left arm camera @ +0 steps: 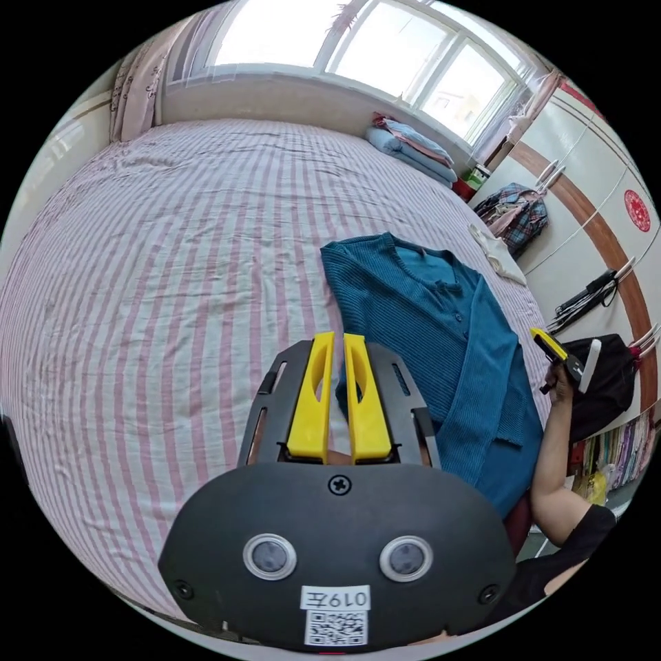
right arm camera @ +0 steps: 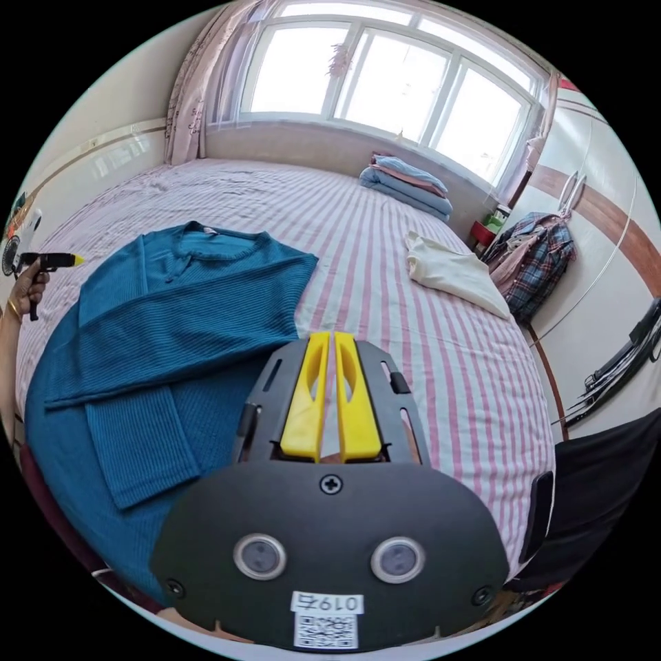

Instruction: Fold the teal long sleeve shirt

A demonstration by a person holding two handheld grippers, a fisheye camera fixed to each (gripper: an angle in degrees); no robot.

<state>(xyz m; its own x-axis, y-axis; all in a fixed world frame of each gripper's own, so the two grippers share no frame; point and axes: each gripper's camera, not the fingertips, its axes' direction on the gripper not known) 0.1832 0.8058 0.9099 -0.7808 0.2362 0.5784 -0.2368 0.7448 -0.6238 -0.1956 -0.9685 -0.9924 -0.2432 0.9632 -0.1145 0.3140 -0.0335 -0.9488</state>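
The teal long sleeve shirt (left arm camera: 427,330) (right arm camera: 172,310) lies face up on the pink striped bed (left arm camera: 172,275) (right arm camera: 427,372), with both sleeves laid over its body and its hem at the bed's near edge. My left gripper (left arm camera: 339,339) hovers above the sheet just left of the shirt, yellow jaws together with nothing between them; it also appears at the far left edge (right arm camera: 55,260) of the right gripper view, held in a hand. My right gripper (right arm camera: 328,337) hangs above the sheet right of the shirt, jaws together and empty, and a hand holds it up (left arm camera: 551,344) beyond the shirt.
A stack of folded clothes (left arm camera: 413,148) (right arm camera: 406,182) sits by the window. A cream garment (right arm camera: 451,272) (left arm camera: 499,255) lies near the bed's far side. A plaid shirt (right arm camera: 533,258) hangs on the wardrobe, and a black bag (left arm camera: 606,385) stands beside the bed.
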